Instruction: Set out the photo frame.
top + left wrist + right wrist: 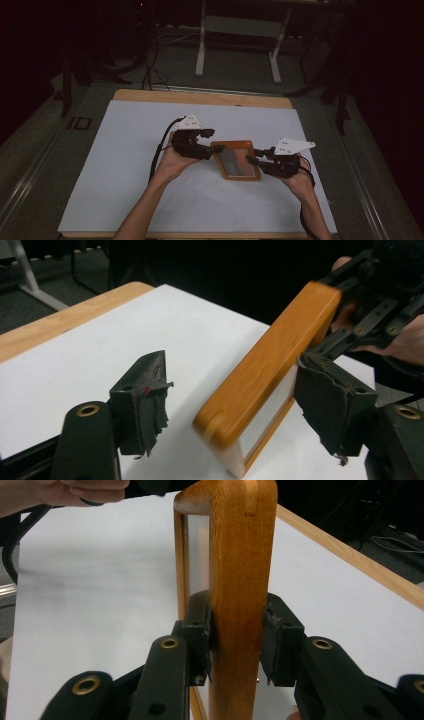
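A flat panel in an orange wooden frame (235, 160) is held just above the white sheet (125, 165), near the table's middle. My right gripper (252, 157) is shut on its right edge; in the right gripper view both pads clamp the wooden rim (240, 555), with the gripper (235, 640) centred on it. My left gripper (212, 145) is at the frame's left end. In the left gripper view it (235, 405) stands open, and the frame's corner (270, 360) lies between the jaws, close to the right-hand pad (330, 405) and well apart from the other.
The white sheet covers a wooden tabletop whose bare edge (200, 97) shows at the back. Beyond it, a white-legged stand (201, 45) and cables (150, 70) sit on the dark floor. The other hand (75, 490) shows in the right gripper view.
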Tool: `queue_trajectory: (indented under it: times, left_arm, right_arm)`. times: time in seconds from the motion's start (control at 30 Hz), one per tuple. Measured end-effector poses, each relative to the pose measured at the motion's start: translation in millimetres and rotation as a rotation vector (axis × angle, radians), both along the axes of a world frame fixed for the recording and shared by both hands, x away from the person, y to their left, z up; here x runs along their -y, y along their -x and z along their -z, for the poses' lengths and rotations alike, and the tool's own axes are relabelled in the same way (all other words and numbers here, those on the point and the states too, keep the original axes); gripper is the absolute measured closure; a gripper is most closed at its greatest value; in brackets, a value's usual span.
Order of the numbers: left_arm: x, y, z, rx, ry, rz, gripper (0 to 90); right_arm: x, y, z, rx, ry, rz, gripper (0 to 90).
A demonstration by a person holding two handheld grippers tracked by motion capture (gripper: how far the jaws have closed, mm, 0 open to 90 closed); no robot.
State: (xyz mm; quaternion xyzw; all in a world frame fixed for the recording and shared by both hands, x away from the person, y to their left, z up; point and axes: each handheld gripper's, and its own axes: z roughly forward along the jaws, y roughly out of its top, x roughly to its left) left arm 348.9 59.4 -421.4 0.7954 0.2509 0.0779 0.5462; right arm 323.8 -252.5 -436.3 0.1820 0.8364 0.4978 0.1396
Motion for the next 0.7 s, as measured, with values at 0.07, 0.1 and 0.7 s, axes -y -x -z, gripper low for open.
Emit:
queue_trajectory:
  times: [0.07,0.1,0.7]
  left_arm:
    - [1.8,-1.2,4.1,-0.005,-0.016,-0.008,27.7]
    - [2.5,-1.6,5.4,-0.004,-0.021,-0.009,26.8]
    - [28.3,0.1,47.6,-0.050,-0.023,0.032,29.4]
  right_arm:
    - [1.7,0.2,0.7,0.000,0.000,0.001,68.2]
    - [2.8,0.5,1.0,-0.001,0.001,0.002,68.2]
    - [5.1,1.4,4.1,0.009,-0.012,0.024,68.1]
